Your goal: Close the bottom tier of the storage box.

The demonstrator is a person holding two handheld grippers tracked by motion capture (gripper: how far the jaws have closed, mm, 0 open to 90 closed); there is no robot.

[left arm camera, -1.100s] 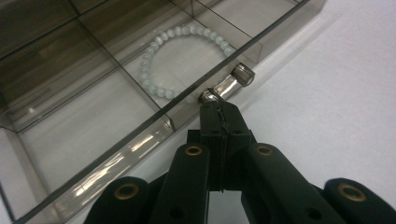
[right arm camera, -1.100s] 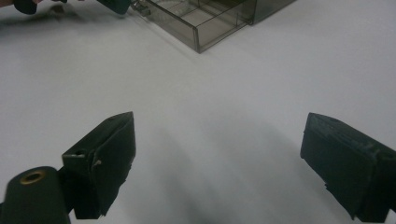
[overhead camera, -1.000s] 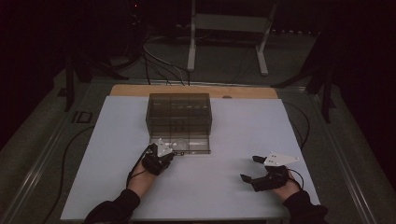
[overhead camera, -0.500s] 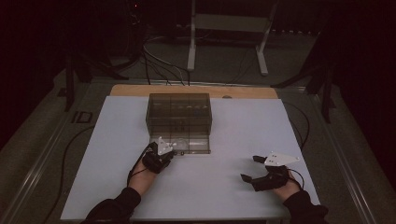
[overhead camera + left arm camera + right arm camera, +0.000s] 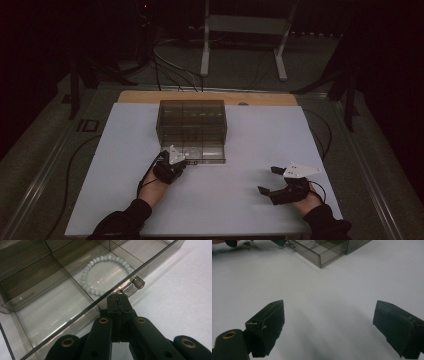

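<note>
**Left tongs pinched at the drawer's handle, right tongs spread over bare bench**

Where the smoky transparent plastic organiser box (image 5: pixel 192 127) stands on the white-topped bench (image 5: pixel 260 150), its lowest drawer (image 5: pixel 75 300) sits pulled partway out toward the person. In the left gripper view the left tongs (image 5: pixel 120 298) have their two black jaws pressed together with no gap, tips right at the drawer's small clear tab handle (image 5: pixel 138 282) on the front wall; whether they actually pinch the tab or merely touch it is hard to tell. Inside the drawer, which thin walls divide into compartments, a bracelet of pale milky round beads (image 5: pixel 106 273) lies flat in the compartment just behind the front wall, near the handle.

In the high view the right tongs (image 5: pixel 267 181) rest low over the bench, well apart from the box, toward the near right corner. In the right gripper view their jaws stand wide apart with nothing between them, bare white surface beneath.
</note>
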